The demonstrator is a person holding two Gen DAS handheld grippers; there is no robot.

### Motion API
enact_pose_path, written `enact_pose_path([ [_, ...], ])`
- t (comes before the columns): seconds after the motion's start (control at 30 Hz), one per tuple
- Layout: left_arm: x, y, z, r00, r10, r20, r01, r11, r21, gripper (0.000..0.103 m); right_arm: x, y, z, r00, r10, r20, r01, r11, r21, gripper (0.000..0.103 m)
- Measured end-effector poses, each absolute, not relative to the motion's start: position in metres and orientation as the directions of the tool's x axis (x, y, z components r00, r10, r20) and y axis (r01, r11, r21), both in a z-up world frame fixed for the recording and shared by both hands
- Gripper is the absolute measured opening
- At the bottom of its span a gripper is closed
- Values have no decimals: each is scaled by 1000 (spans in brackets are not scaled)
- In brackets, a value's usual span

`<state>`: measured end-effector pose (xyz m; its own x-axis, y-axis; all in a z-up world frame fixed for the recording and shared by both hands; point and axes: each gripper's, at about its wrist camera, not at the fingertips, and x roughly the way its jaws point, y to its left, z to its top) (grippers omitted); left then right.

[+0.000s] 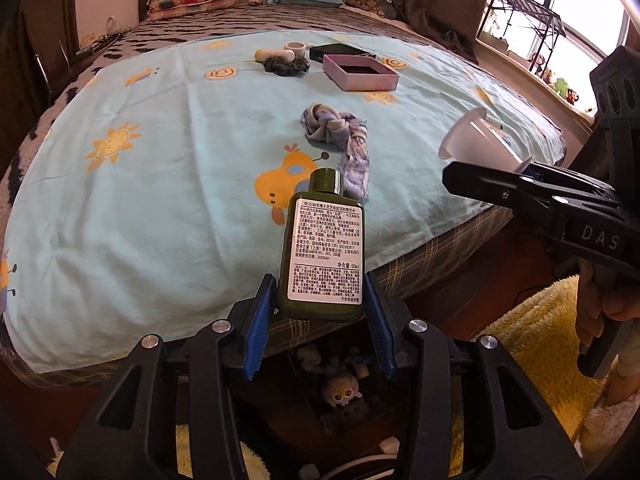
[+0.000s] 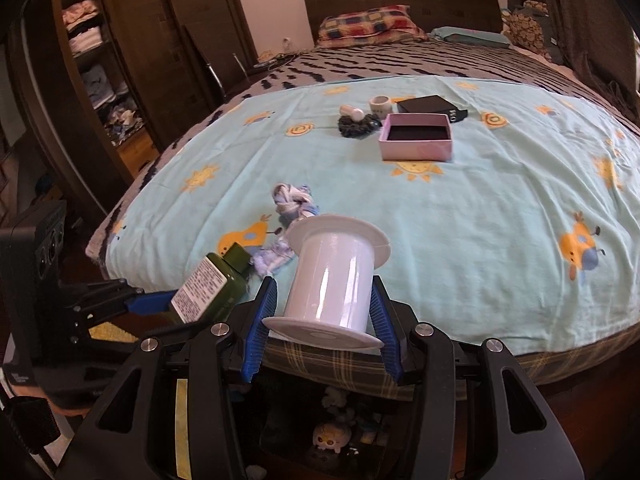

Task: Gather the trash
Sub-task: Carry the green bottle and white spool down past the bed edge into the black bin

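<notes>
Both loads are off the bed, so the step is probably the drop: carry each over the dark bin (image 1: 340,396) at lower centre before letting go. Left gripper (image 1: 322,312) pinches the bottle (image 1: 324,252), centre frame. Right gripper (image 2: 324,312) pinches the white spool (image 2: 332,280), centre frame. Both point steeply down; rag (image 1: 340,136) lies on the bed.

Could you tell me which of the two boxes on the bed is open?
The pink box is open, showing its dark inside. The black box behind it is closed and flat.
</notes>
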<state>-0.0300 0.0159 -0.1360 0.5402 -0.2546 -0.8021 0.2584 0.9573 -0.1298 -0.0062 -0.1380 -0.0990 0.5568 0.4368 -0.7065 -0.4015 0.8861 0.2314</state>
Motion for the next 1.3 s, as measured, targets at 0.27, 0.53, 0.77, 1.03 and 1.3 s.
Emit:
enact_pose_path([
  [0.27,-18,14,-147,516,-256,-817,257,957,-138,42,-8,-140,-102,556,431,-711,-387,891,237,48],
  [0.53,-13,8,-154,516,-242,-822,262,958,-117,47,-10,-143,-104,553,424,-717,-382,894,234,48],
  [0.77,-21,25,-160,519,-226,-824,221,967,-126,0,-19,-151,-118,534,418,-735,-361,899,249,48],
  [1.03,-46,31,-168,484,-250,-838,199,965,-173,0,-39,-155,-150,471,426,-773,-337,896,289,48],
  [1.3,-65,32,-197,412,-262,-873,179,962,-204,18,-59,-152,-200,368,408,-835,-292,904,313,48],
])
